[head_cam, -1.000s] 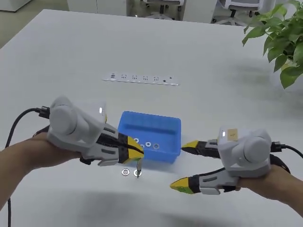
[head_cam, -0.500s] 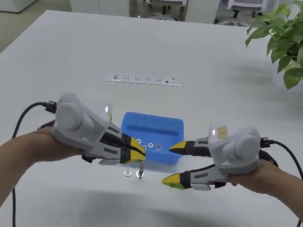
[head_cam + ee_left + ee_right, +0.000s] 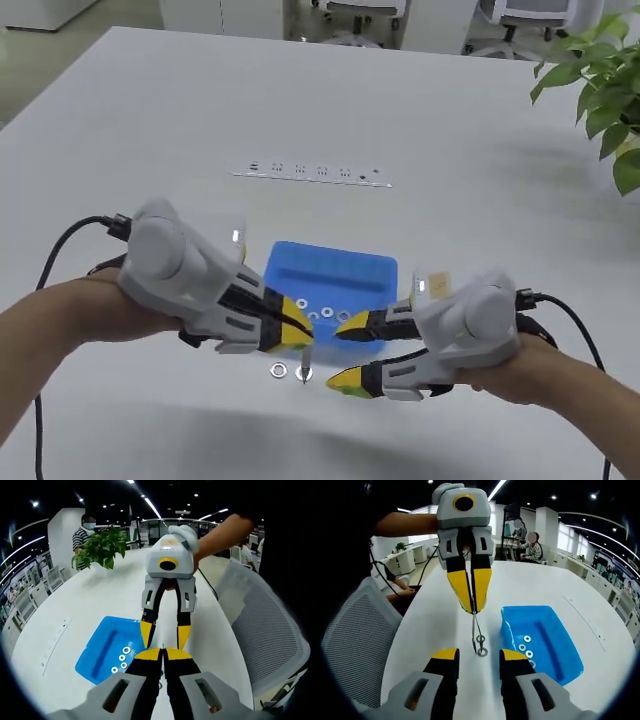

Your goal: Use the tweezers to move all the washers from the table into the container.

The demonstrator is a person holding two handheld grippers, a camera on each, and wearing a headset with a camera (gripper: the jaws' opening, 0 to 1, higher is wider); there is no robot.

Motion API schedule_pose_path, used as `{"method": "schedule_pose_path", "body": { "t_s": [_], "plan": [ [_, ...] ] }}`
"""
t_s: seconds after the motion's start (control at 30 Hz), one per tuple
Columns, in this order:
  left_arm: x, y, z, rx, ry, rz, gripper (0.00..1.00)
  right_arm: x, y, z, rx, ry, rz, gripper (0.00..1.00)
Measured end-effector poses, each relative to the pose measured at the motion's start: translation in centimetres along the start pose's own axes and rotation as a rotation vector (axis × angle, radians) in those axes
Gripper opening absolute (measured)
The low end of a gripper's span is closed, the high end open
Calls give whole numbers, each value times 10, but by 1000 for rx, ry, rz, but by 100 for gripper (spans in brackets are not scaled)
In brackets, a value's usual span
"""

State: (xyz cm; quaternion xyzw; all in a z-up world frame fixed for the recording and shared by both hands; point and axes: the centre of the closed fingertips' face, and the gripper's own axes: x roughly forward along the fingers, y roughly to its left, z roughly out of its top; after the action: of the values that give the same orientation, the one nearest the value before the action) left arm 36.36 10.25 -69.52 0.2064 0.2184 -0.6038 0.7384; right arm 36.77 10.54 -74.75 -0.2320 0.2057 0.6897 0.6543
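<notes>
Two washers lie on the bench, just beside the blue container, with the tweezers tips-down at them. My left gripper has its jaws pinching the tweezers. My right gripper holds its jaws spread, close by. Other washers sit inside the container.

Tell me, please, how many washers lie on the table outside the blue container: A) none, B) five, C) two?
C: two washers lie on the table at the tips of the tweezers, just beside the container.
</notes>
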Motion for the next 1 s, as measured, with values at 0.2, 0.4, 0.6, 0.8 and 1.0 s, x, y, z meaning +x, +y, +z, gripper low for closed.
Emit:
{"method": "schedule_pose_path", "body": {
  "t_s": [0.2, 0.4, 0.6, 0.8, 1.0],
  "plan": [
    [0, 1, -1, -1, 5, -1, 5, 12, 1, 0, -40, 20, 24, 27],
    [2, -1, 2, 0, 7, -5, 5, 21, 0, 1, -58, 29, 37, 22],
    [4, 0, 3, 2, 11, -12, 5, 28, -3, 2, -67, 44, 46, 16],
    [5, 0, 3, 1, 12, -14, 5, 32, 3, -2, -86, 69, 72, 12],
    [6, 0, 2, -1, 13, -14, 5, 33, 4, -3, -108, 78, 77, 10]
  ]
}}
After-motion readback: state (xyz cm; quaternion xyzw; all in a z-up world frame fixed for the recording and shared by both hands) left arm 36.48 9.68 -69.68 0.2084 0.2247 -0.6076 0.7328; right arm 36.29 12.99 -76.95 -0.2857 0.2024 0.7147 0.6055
